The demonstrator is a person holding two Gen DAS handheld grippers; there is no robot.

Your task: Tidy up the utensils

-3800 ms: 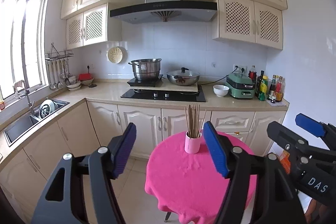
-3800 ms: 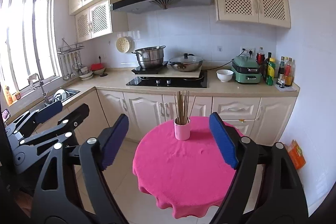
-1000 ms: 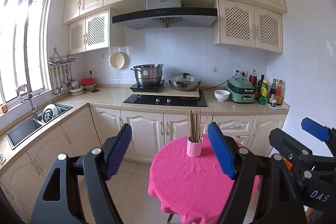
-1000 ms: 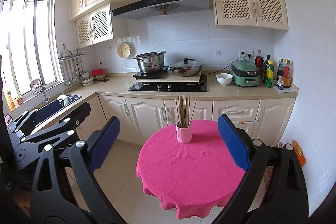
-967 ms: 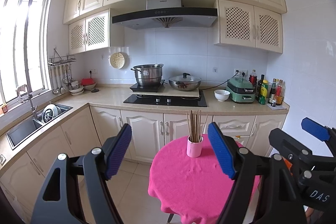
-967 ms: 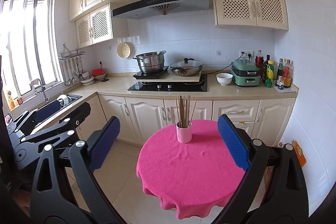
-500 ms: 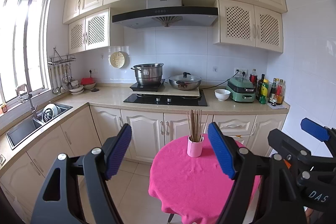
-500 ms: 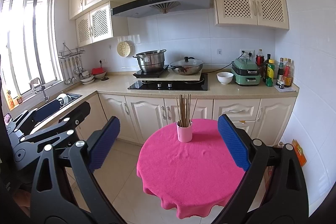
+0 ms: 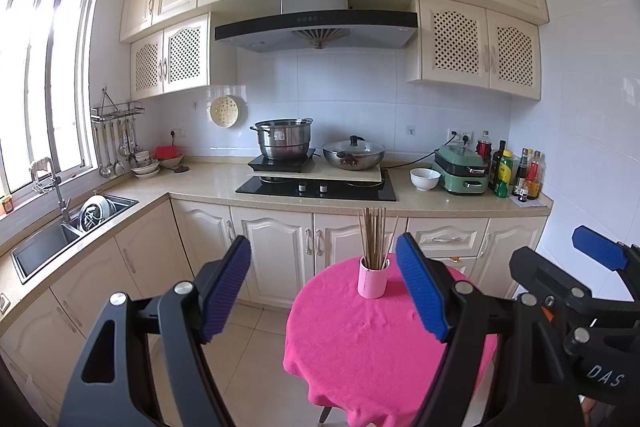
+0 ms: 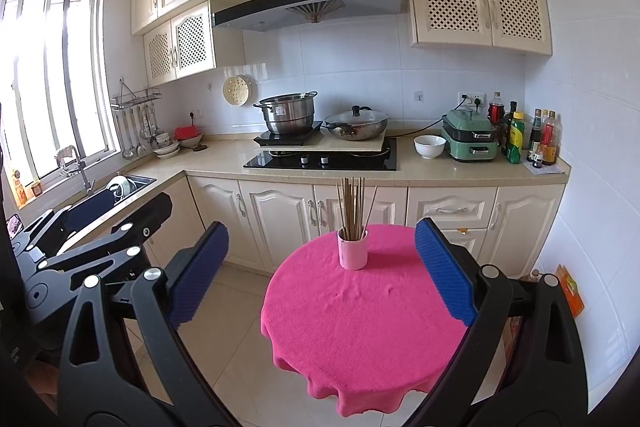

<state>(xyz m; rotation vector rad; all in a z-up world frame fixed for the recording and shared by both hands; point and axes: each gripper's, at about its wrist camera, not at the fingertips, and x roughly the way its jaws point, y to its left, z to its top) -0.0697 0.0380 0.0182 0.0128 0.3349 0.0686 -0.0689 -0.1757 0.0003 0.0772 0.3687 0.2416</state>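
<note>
- Blue ribbed pads line both tools: the left gripper (image 9: 324, 287) is spread wide with nothing between its fingers, and the right gripper (image 10: 322, 275) is likewise released and empty.
- Compared with a few seconds ago, both cameras have lifted and levelled a little, so the table sits lower in view; over the last half second almost nothing has shifted. I judge the person is hanging back from the table, neither tool committed to a reach.
- Just beyond the fingers, a round table under a pink tablecloth (image 10: 360, 327) carries a pink cup (image 10: 353, 249) toward its far edge.
- Brown chopsticks (image 10: 352, 205) stand upright in that cup, fanned slightly. No loose utensils show on the cloth, so the chopsticks already lie gathered; this fits either a job finished or a bundle waiting to be taken out and sorted.
- Nothing stands between the grippers and the cup.
- Farther off, the counter holds a steel pot (image 9: 284, 139), a lidded wok (image 9: 353, 155), a white bowl (image 9: 425, 179), a green cooker (image 9: 462, 169) and bottles (image 9: 516, 171) at far right.
- At far left, ladles hang from a rack (image 9: 116, 147) beside the sink (image 9: 48, 247).
</note>
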